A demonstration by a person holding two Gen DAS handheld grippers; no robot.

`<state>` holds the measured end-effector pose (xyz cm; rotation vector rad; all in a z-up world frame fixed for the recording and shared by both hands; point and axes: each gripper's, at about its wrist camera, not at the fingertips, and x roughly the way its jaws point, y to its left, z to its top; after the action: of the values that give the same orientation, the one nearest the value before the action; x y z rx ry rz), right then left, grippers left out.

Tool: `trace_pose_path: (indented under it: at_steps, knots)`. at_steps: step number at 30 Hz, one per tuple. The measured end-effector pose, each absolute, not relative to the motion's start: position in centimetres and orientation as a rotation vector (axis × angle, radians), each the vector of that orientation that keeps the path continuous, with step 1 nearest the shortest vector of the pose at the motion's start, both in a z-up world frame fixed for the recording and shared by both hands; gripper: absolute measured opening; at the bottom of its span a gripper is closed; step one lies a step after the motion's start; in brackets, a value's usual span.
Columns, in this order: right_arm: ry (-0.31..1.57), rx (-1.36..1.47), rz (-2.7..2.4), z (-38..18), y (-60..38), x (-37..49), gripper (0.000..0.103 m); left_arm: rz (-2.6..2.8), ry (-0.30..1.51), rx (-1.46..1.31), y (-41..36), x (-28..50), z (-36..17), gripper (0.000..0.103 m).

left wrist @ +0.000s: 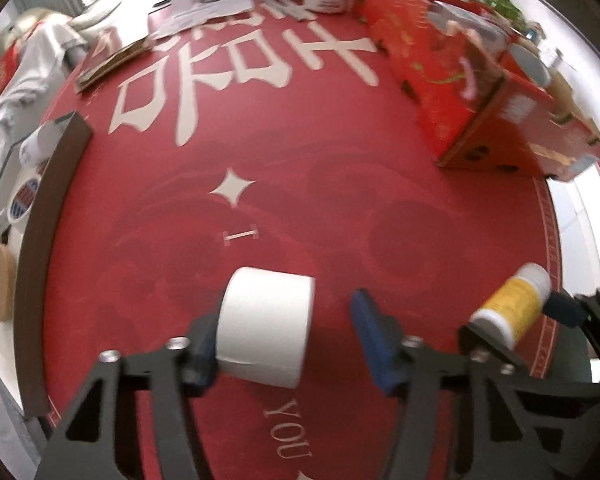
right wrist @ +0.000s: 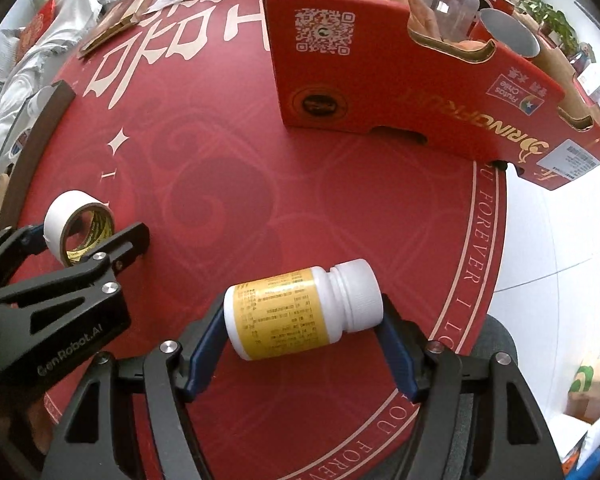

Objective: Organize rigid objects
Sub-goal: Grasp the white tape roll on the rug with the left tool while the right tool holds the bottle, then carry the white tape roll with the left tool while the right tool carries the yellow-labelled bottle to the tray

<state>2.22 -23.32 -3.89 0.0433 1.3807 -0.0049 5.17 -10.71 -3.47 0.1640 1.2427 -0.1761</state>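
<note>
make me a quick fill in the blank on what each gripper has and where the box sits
The right gripper has a white bottle with a ____ label between its fingers.
The left gripper has a roll of ____ between its fingers.
The cardboard box on the mat is ____ in colour.
Missing words: yellow; tape; red

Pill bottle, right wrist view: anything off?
The pill bottle lies on its side, end to end between the right hand-held gripper fingers: base at one pad, cap at the other. The tape roll stands on edge. No spill or damage.

Black skeletal gripper (right wrist: pixel 304 354) frames, silver screws, blue jaws, "GenRobot.AI" lettering.
</note>
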Motion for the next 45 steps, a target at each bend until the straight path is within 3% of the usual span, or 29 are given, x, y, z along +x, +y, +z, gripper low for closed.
trace_pose_path:
  at_steps: [2, 18, 35, 45]
  knots:
    - [1.38, 0.034, -0.004, -3.9, -23.3, 1.8, 0.072, -0.198, 1.24, 0.179, -11.4, 5.0, -3.2, 0.032]
    - [1.331, 0.12, 0.013, -2.0, -24.2, 0.4, 0.067, -0.12, 1.267, 0.135, -9.8, 2.7, -1.2, 0.032]
    - [1.104, 0.169, 0.208, 9.8, -19.3, 2.2, 0.067, 0.042, 1.069, -0.073, -1.4, 1.9, 11.1, 0.032]
    - [0.963, 0.107, 0.395, 17.1, -11.5, 5.8, 0.067, 0.261, 0.879, -0.181, 8.1, 1.3, 20.0, 0.032]
